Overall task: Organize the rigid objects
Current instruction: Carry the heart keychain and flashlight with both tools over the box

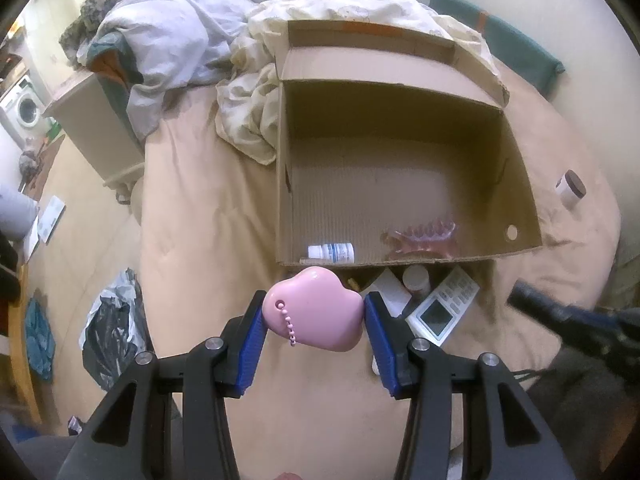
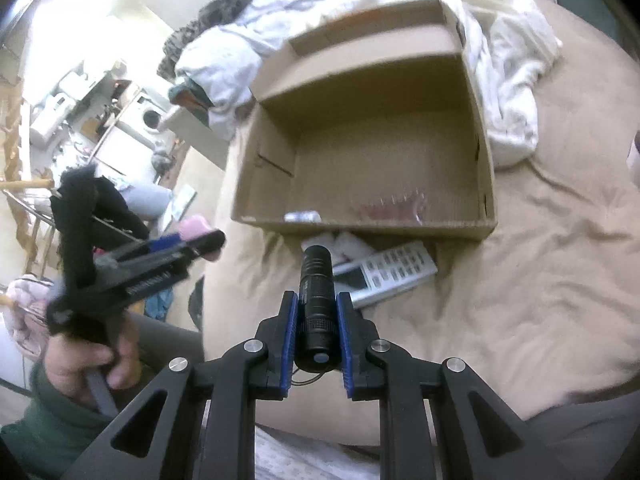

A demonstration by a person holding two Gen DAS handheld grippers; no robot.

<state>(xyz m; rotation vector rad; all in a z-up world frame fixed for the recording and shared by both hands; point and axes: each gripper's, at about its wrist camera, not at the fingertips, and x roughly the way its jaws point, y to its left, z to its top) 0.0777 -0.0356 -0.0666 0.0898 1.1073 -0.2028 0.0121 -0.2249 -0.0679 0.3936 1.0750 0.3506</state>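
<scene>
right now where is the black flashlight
In the right wrist view the black flashlight is clamped between the right tongs, pointing toward the cardboard box, above the white remote on the bed.

The left tool [image 1: 314,312] grips a pink case [image 1: 316,310] between its blue pads. The right tool [image 2: 317,320] is clamped on a black flashlight [image 2: 316,300], both angled downward.

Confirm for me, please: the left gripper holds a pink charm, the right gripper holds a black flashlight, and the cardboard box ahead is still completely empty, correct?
Not quite: the cardboard box is not empty. The left wrist view shows a small white bottle and a pink comb-like piece lying inside near its front wall. The rest stands: the left gripper holds the pink charm, and the right gripper holds the black flashlight.
</scene>
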